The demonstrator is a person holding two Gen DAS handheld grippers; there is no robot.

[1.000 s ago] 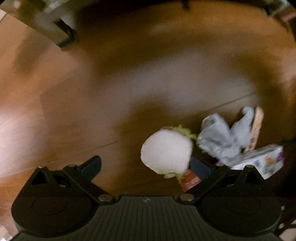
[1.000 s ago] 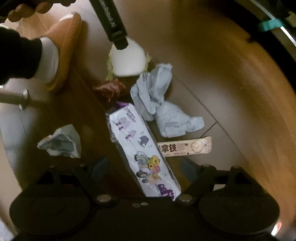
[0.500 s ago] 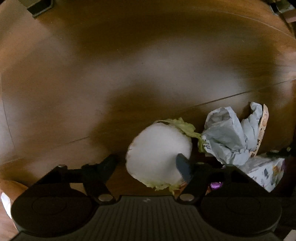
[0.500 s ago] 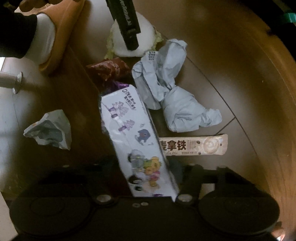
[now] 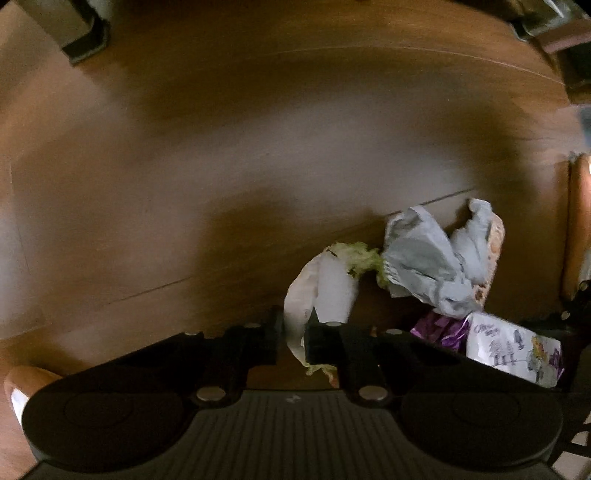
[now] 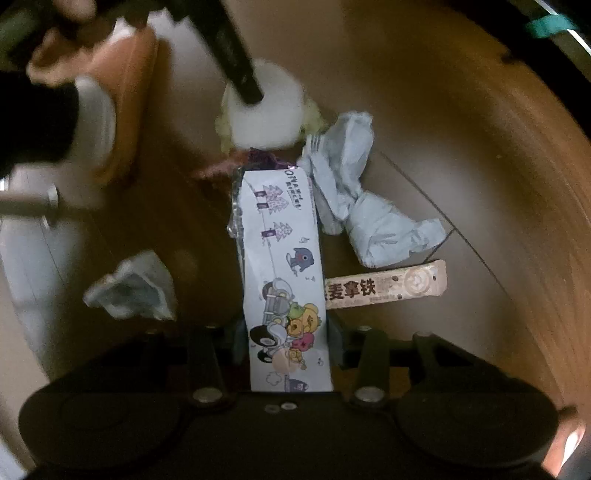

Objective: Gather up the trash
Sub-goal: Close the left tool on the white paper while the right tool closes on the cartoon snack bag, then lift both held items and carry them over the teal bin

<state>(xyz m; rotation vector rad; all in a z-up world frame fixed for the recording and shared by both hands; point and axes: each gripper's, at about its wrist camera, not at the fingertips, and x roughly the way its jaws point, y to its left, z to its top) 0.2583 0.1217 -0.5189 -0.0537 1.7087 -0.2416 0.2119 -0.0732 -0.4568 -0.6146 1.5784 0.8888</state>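
My left gripper (image 5: 294,325) is shut on a white round paper piece with a yellow-green frilly edge (image 5: 321,284), folded between the fingers. In the right wrist view the same white piece (image 6: 267,110) lies under the left gripper's black finger (image 6: 236,62). My right gripper (image 6: 286,332) is shut on a long white cartoon-printed snack packet (image 6: 282,266). The packet also shows in the left wrist view (image 5: 513,343). A crumpled pale blue paper (image 6: 364,206) lies right of the packet.
On the wooden floor lie a beige latte stick packet (image 6: 388,284), a small crumpled paper (image 6: 135,288), and a purple-red wrapper (image 6: 218,171). An orange slipper on a foot (image 6: 122,96) stands at the left. Furniture legs (image 5: 74,26) stand at the far edge.
Both grippers have closed: the left on the white paper piece, folding it, and the right on the cartoon packet, which now points straight ahead.
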